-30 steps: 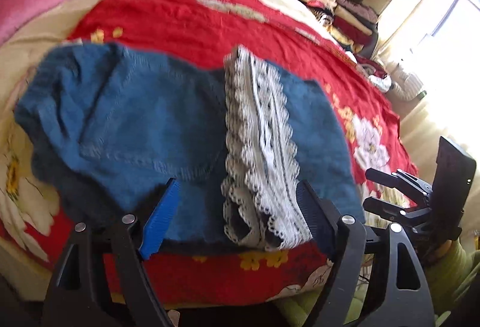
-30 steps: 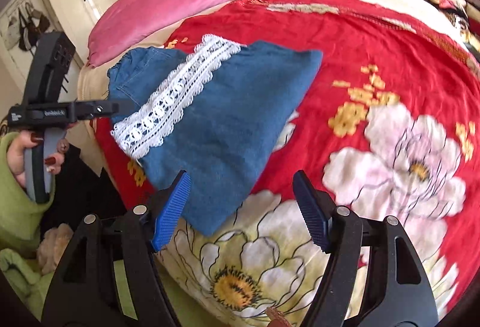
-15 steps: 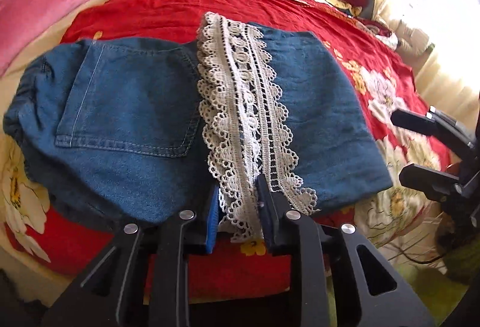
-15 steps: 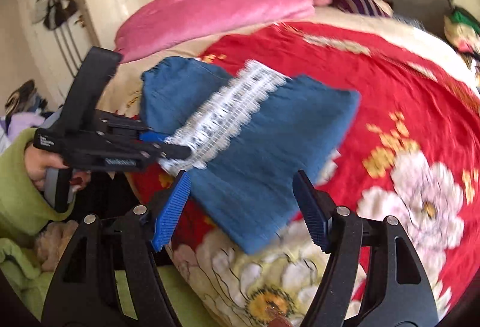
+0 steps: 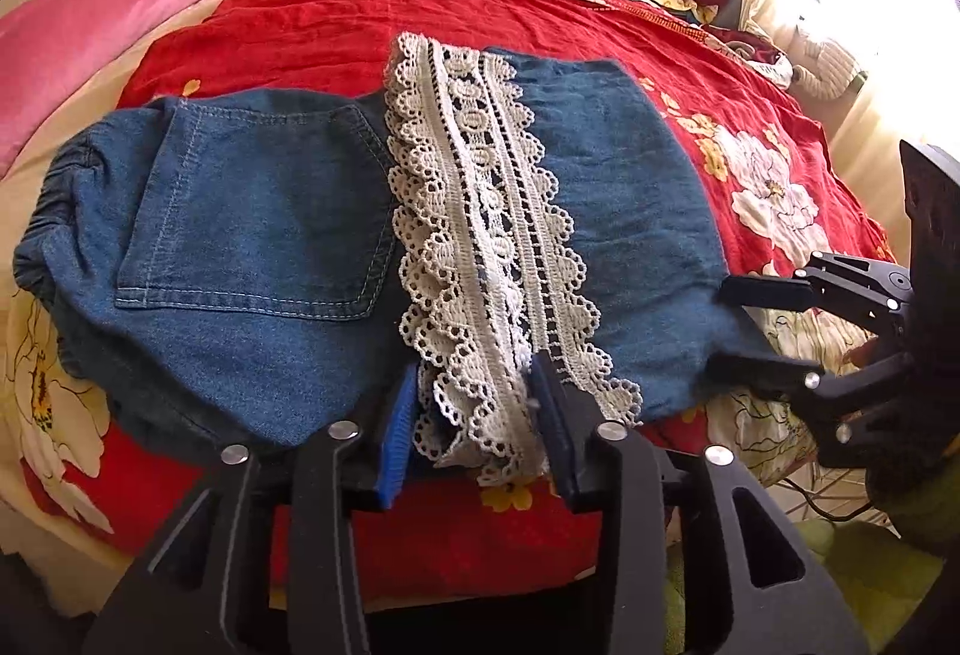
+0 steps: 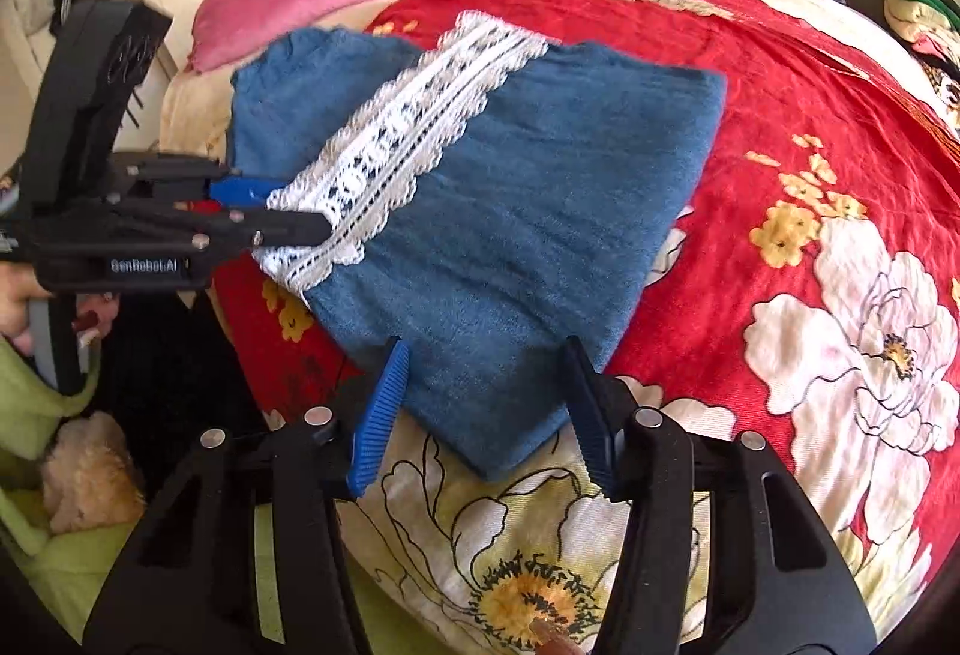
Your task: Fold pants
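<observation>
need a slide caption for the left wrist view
Left gripper straddling the lace trim of denim shorts on a red floral bedspread, right gripper at the hem corner.

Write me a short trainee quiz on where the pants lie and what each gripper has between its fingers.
1. True or false: the pants lie on a plain white sheet.
2. What sits between the fingers of the left gripper? A) back pocket B) lace trim C) pink pillow
3. Which part of the pants sits between the fingers of the right gripper?
Key: 1. False: they lie on a red flowered bedspread. 2. B; the jaws are opening, with the lace between them. 3. The near denim corner; the jaws are closing, pads not yet pressing it.
</observation>
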Tool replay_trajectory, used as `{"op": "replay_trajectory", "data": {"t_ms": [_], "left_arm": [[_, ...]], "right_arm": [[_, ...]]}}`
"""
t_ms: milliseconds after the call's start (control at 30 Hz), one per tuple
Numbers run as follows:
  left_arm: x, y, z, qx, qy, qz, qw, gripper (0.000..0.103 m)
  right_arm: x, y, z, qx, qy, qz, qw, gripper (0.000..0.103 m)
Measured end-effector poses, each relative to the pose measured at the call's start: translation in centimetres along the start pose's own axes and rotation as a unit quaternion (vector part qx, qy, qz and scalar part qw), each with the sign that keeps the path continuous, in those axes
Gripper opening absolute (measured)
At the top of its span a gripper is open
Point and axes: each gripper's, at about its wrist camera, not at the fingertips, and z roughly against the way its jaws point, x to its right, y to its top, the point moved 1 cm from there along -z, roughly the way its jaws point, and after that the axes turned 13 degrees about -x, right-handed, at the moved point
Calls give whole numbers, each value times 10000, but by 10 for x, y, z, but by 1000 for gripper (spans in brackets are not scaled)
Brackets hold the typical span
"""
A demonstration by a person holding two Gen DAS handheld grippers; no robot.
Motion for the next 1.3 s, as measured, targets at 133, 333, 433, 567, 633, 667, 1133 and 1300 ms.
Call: {"op": "replay_trajectory", "data": {"t_ms": [133, 333, 433, 567, 633, 667, 1133, 1300], "left_arm": [[6, -1, 9, 104, -6, -93, 9999, 39], [7, -4, 23, 261, 1, -110, 9996, 52], [5, -4, 31, 351, 9, -82, 9993, 55], [-1, -5, 42, 497, 14, 27, 9988, 56], [-6, -6, 49, 573, 51, 100, 9983, 71], [-7, -6, 51, 608, 91, 121, 9980, 83], [-44, -18, 101, 1252, 696, 587, 9880, 98], [-72, -23, 113, 1339, 756, 970, 9833, 98]], "right_arm": [[4, 0, 9, 94, -47, -41, 9999, 45], [6, 0, 24, 279, -54, -135, 9995, 55], [8, 3, 34, 421, -87, -201, 9989, 64], [9, 6, 46, 575, -190, -243, 9979, 76], [8, 8, 52, 656, -235, -246, 9973, 80], [8, 9, 56, 704, -282, -248, 9968, 81], [2, 42, 92, 1193, -604, -51, 9910, 89], [-1, 62, 101, 1310, -518, 42, 9900, 91]]}}
